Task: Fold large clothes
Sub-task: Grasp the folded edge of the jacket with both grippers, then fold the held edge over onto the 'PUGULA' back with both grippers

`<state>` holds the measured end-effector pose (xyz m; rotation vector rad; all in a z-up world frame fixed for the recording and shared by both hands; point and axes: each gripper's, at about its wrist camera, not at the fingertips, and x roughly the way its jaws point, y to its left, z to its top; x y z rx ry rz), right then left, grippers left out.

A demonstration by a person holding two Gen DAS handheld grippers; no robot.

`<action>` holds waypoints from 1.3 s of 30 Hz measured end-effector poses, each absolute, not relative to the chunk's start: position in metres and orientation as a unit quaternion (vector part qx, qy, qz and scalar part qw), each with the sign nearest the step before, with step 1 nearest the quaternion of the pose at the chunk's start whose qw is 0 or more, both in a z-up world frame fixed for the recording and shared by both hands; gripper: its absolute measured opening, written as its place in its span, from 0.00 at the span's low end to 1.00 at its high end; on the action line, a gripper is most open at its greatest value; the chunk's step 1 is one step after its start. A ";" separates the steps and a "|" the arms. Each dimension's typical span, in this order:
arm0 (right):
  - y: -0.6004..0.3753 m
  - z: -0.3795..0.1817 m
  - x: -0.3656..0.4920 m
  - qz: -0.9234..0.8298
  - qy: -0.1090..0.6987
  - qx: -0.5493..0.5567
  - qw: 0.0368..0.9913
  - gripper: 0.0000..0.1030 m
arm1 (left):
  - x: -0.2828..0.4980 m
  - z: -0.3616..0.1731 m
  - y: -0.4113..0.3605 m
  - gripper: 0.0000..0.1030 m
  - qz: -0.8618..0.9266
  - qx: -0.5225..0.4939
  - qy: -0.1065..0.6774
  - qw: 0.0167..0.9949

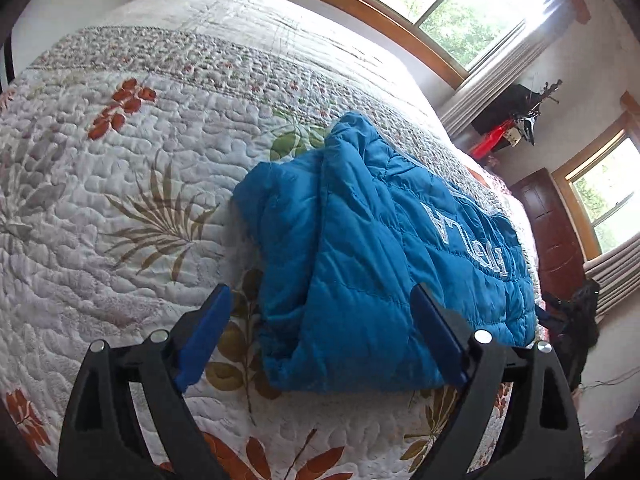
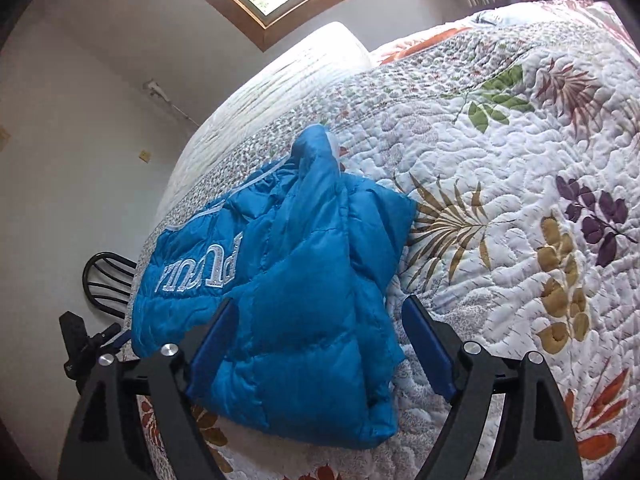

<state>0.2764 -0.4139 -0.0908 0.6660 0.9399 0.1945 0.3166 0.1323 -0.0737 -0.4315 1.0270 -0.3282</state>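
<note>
A blue quilted puffer jacket [image 1: 372,248] with white lettering lies folded into a compact bundle on a floral quilted bedspread [image 1: 120,200]. My left gripper [image 1: 320,300] is open and hovers just above the jacket's near left part, holding nothing. The jacket also shows in the right wrist view [image 2: 288,288]. My right gripper [image 2: 316,312] is open over the jacket's near right part, its jaws spread to either side of the bundle, empty.
The bed [image 2: 520,160] stretches wide around the jacket. Windows [image 1: 452,4] with wood frames and a dark wooden door [image 1: 552,232] stand beyond. A black chair back [image 2: 106,280] sits beside the bed's left edge. Dark items [image 1: 576,320] lie on the floor.
</note>
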 end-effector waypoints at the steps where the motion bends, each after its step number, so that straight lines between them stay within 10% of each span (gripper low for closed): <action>1: -0.415 -0.096 0.281 0.090 0.448 0.317 0.831 0.81 | 0.320 -0.079 0.131 0.87 -0.160 -0.205 0.489 0.832; 14: -0.405 -0.128 0.328 0.119 0.474 0.311 0.815 0.83 | 0.380 -0.125 0.100 0.89 -0.228 -0.232 0.531 0.783; 16: -0.400 -0.127 0.333 0.116 0.477 0.300 0.818 0.68 | 0.384 -0.128 0.095 0.88 -0.225 -0.228 0.533 0.783; 19: -0.394 -0.123 0.331 0.131 0.469 0.306 0.818 0.39 | 0.377 -0.119 0.088 0.57 -0.225 -0.219 0.517 0.796; 24: -0.385 -0.100 0.317 0.129 0.448 0.293 0.834 0.21 | 0.358 -0.092 0.077 0.22 -0.225 -0.207 0.484 0.820; 39: -0.306 0.002 0.196 0.214 0.374 0.231 0.872 0.17 | 0.224 0.002 0.132 0.17 -0.231 -0.183 0.398 0.869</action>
